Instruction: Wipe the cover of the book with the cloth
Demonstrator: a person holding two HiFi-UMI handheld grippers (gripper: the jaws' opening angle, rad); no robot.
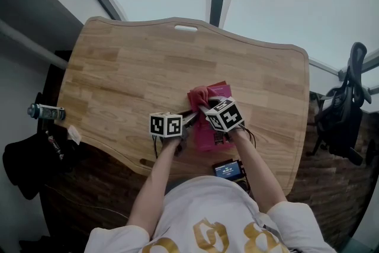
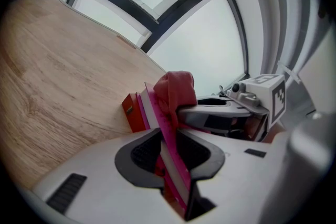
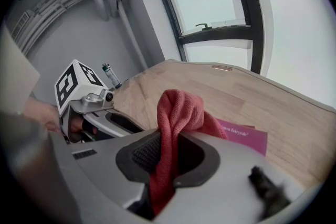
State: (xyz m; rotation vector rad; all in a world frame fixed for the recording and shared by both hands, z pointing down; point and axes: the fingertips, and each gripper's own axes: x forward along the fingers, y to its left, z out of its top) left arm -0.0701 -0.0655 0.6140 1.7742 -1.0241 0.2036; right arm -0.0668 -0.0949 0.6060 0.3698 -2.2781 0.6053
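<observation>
Gripping the pink book (image 1: 208,133) edge-on with the left tool (image 2: 173,157), jaws narrowed onto cover and pages, near the front middle of the wooden counter (image 1: 130,62). Pinching the red cloth (image 3: 176,107) in the right tool (image 3: 168,157), jaws close together on a fold, with the loose bunch resting against the cover at its far end.

Probably light and stiff enough to steady by one edge, yet thin and smooth, so liable to slip or flex under hard rubbing. Best braced at the near edge or spine, clear of the wiping path.

As for the cloth: soft, limp, not slippery. Best taken by a thick fold, leaving a broad pad free to drag flat across the cover.
</observation>
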